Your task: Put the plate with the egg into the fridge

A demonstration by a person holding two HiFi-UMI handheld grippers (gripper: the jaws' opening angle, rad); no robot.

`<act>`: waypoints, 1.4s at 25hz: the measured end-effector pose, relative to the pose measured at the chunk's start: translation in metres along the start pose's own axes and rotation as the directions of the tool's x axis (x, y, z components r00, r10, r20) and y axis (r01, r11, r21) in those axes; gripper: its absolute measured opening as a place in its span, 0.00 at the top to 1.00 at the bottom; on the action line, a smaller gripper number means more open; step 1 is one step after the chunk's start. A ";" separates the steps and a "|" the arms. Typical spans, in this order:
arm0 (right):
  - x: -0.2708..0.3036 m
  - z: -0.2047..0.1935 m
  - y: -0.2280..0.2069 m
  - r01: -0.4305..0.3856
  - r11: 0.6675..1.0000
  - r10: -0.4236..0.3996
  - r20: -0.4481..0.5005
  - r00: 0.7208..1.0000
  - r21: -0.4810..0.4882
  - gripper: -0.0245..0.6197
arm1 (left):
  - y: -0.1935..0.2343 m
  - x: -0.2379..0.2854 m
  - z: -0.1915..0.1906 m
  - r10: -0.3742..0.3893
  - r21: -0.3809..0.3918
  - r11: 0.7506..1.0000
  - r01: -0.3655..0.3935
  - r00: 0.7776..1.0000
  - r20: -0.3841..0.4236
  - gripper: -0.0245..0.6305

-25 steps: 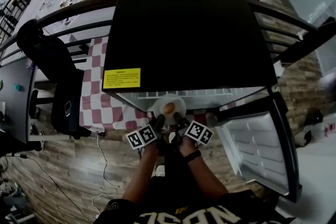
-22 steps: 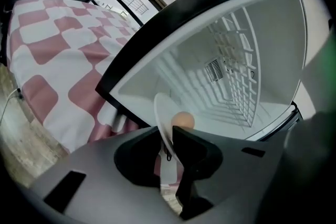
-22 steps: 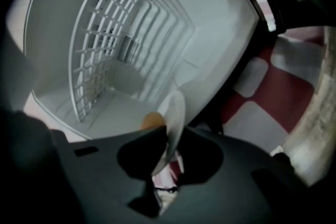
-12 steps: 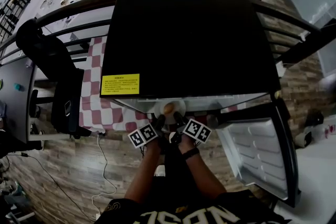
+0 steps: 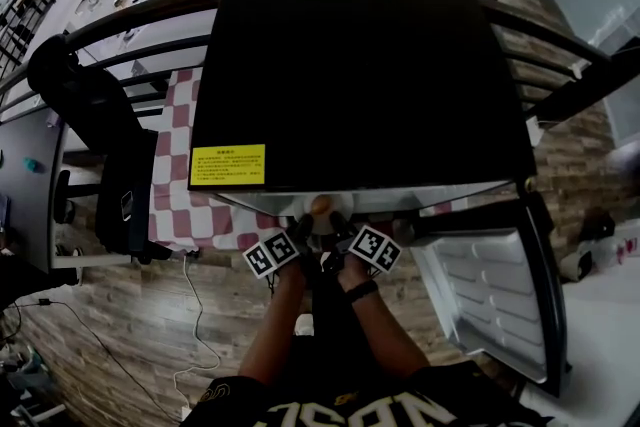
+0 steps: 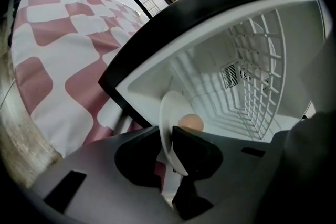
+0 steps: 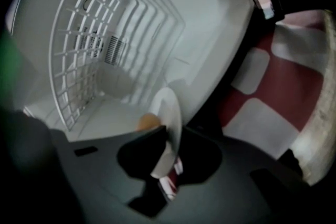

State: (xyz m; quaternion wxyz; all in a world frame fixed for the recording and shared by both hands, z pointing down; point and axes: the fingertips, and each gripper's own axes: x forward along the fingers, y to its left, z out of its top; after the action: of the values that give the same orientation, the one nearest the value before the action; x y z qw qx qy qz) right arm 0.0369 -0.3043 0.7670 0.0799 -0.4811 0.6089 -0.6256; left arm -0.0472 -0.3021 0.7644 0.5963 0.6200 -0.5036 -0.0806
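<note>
Overhead, in the head view, the black-topped fridge [image 5: 360,75] fills the middle, its door [image 5: 500,295] swung open to the right and a yellow label [image 5: 228,165] on its near left corner. A red-and-white checked cloth [image 5: 190,205] lies to its left. Both forearms reach to the fridge's near edge, where the left tool [image 5: 299,235] and right tool [image 5: 340,235] sit close together, marker cubes just behind them. Between their tips the egg [image 5: 321,206] peeks out from under the fridge's top edge; the plate [image 5: 312,218] beneath it is mostly hidden there. Next, the left gripper view shows the left tool's jaws narrow and clamped on the plate's near rim, the plate seen edge-on at the fridge's mouth, the egg sitting on it just past the jaws. Behind it are the white interior and a wire rack [image 6: 262,76] on the right, with the cloth on the left. Last, the right gripper view shows the right tool's jaws likewise pinched on the plate's rim, the egg beside the left jaw, the rack at the far left and the cloth to the right. Whether the plate touches the fridge floor cannot be told.
</note>
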 end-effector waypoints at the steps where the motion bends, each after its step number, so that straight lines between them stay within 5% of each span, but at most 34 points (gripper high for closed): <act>1: 0.000 0.000 0.000 -0.002 1.000 0.002 -0.003 1.000 0.005 0.86 | 0.001 0.001 0.000 -0.002 -0.008 1.000 0.002 1.000 0.002 0.85; 11: 0.000 0.000 -0.002 -0.013 0.999 0.014 -0.013 1.000 0.045 0.86 | 0.002 0.002 0.000 -0.008 -0.027 1.000 0.008 1.000 0.014 0.85; 25: 0.000 -0.001 0.004 -0.070 0.997 0.069 -0.048 0.996 -0.026 0.85 | -0.002 -0.004 0.003 -0.020 0.062 0.998 0.020 1.000 0.006 0.82; 35: -0.004 -0.009 0.015 -0.107 0.980 0.091 -0.097 0.991 -0.169 0.52 | -0.012 -0.017 0.006 -0.086 0.095 0.992 0.088 0.996 -0.022 0.72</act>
State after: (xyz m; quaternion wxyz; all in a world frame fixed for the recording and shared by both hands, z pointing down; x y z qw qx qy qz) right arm 0.0249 -0.2992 0.7543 0.0415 -0.4271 0.6874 -0.5859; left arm -0.0529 -0.2962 0.7445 0.5663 0.6698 -0.4741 -0.0766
